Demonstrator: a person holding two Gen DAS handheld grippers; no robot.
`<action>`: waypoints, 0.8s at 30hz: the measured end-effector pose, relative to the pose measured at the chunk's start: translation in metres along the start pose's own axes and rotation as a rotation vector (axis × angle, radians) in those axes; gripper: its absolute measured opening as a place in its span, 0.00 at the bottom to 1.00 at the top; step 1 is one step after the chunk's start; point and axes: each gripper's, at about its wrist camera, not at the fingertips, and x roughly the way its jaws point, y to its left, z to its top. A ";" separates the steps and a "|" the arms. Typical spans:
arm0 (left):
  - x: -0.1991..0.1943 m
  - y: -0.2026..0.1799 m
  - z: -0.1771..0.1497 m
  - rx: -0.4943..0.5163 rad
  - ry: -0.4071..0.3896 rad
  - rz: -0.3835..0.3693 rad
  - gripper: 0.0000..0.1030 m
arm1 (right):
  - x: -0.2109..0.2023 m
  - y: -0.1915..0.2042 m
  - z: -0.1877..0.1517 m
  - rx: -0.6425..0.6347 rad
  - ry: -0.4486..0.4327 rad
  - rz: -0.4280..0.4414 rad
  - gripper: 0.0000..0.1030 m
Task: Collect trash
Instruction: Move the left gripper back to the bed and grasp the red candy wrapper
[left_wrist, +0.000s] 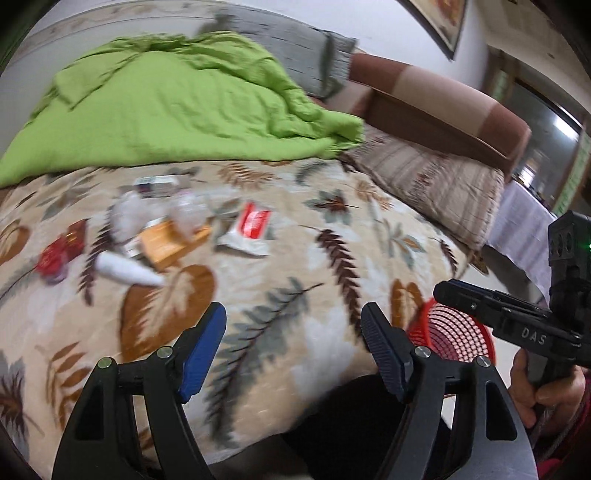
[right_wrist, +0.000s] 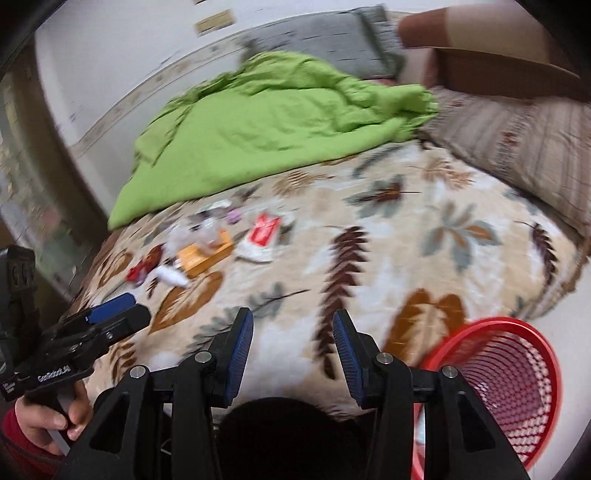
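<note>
leaf-print bed (left_wrist: 280, 229), green quilt (left_wrist: 177, 110), white wall (right_wrist: 122, 48)

Soft, even indoor light here, no hard shadows on the leaf-print blanket (left_wrist: 280, 240), and bright glare off the glass door (left_wrist: 554, 136) at right. Motion blur smears both views, the trash pile (right_wrist: 207, 243) worst. Fisheye bends the walls, corners go black, and the near fingers (right_wrist: 240, 350) stay sharp.

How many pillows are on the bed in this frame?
2. A gray pillow lies at the head of the bed behind the green blanket; a striped beige pillow lies to its right along the headboard. The blanket may hide more.
</note>
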 end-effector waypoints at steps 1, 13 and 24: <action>-0.003 0.005 -0.002 -0.009 -0.003 0.012 0.72 | 0.007 0.010 0.001 -0.024 0.013 0.019 0.48; -0.040 0.084 -0.025 -0.168 -0.035 0.142 0.72 | 0.062 0.084 0.019 -0.157 0.111 0.182 0.48; -0.053 0.186 -0.022 -0.342 -0.065 0.278 0.72 | 0.115 0.138 0.021 -0.250 0.209 0.256 0.48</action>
